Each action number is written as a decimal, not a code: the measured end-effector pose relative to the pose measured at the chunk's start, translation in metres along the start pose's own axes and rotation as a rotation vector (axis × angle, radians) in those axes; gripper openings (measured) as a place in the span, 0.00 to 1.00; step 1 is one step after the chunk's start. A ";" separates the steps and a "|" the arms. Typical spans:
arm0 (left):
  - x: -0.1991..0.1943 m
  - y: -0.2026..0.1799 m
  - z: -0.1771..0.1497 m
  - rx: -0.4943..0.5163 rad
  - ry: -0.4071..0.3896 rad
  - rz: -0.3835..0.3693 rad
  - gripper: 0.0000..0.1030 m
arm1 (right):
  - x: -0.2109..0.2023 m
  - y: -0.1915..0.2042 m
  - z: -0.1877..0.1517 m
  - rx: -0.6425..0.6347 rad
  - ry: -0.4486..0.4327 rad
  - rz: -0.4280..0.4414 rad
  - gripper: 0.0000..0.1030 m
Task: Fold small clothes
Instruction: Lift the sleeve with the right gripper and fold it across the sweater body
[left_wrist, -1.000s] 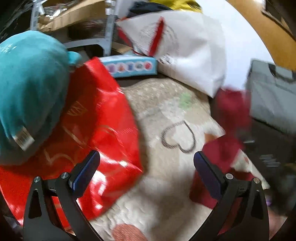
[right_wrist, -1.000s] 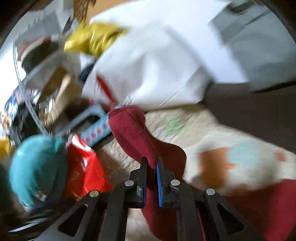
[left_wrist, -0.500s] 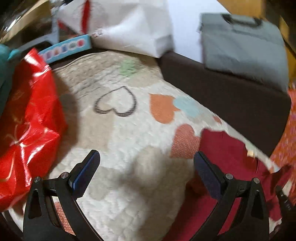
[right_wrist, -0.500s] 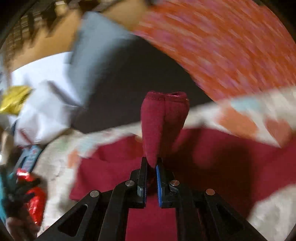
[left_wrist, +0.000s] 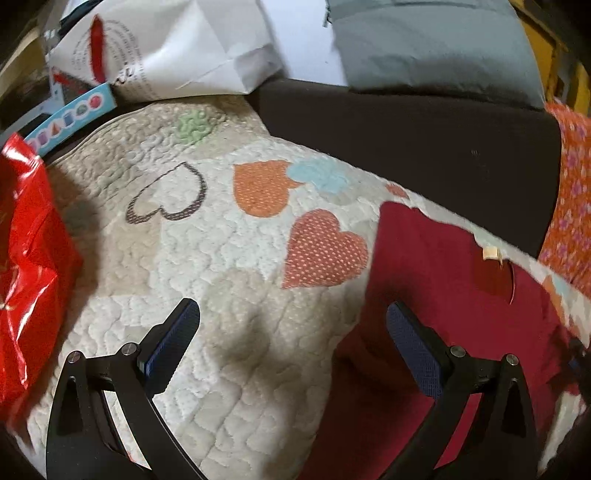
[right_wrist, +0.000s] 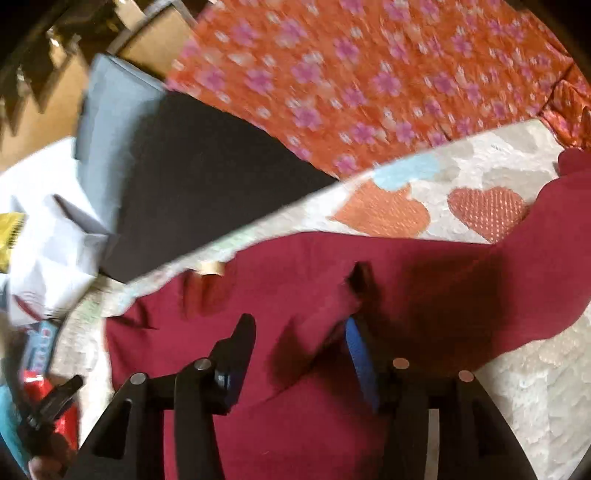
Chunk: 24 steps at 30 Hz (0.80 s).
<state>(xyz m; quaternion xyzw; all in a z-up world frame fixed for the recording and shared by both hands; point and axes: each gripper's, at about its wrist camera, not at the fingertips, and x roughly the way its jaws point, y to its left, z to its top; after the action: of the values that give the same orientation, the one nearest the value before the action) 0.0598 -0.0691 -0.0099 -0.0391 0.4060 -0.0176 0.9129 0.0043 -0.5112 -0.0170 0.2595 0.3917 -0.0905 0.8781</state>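
A dark red garment (left_wrist: 443, 280) lies spread on a cream quilt with heart patches (left_wrist: 229, 258). In the left wrist view it is at the right, with a small tan label at its collar. My left gripper (left_wrist: 291, 343) is open and empty, low over the quilt at the garment's left edge. In the right wrist view the garment (right_wrist: 424, 273) fills the middle. My right gripper (right_wrist: 299, 339) is open just above it, and a fold of the cloth lies loose between the fingers.
A shiny red bag (left_wrist: 26, 258) lies at the quilt's left edge. A white paper bag (left_wrist: 166, 55) and a grey cushion (left_wrist: 424, 44) stand behind a dark sofa edge (left_wrist: 406, 140). An orange flowered cloth (right_wrist: 369, 74) lies beyond the quilt.
My right gripper carried the red sleeve across the garment, then opened and let it drop. My left gripper swung right, away from the red bag toward the garment.
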 end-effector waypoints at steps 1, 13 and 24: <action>0.002 -0.003 -0.001 0.009 -0.004 0.006 0.99 | 0.006 -0.002 0.002 0.009 0.023 0.015 0.43; 0.051 -0.034 -0.016 0.150 0.092 0.119 0.99 | -0.044 -0.002 0.013 -0.092 -0.107 -0.148 0.12; 0.065 -0.021 -0.009 0.107 0.123 0.116 0.99 | 0.046 0.062 0.000 -0.266 0.132 -0.034 0.14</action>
<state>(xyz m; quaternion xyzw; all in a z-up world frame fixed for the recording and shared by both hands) 0.0966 -0.0942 -0.0627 0.0346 0.4612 0.0113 0.8865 0.0577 -0.4564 -0.0267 0.1398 0.4616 -0.0352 0.8753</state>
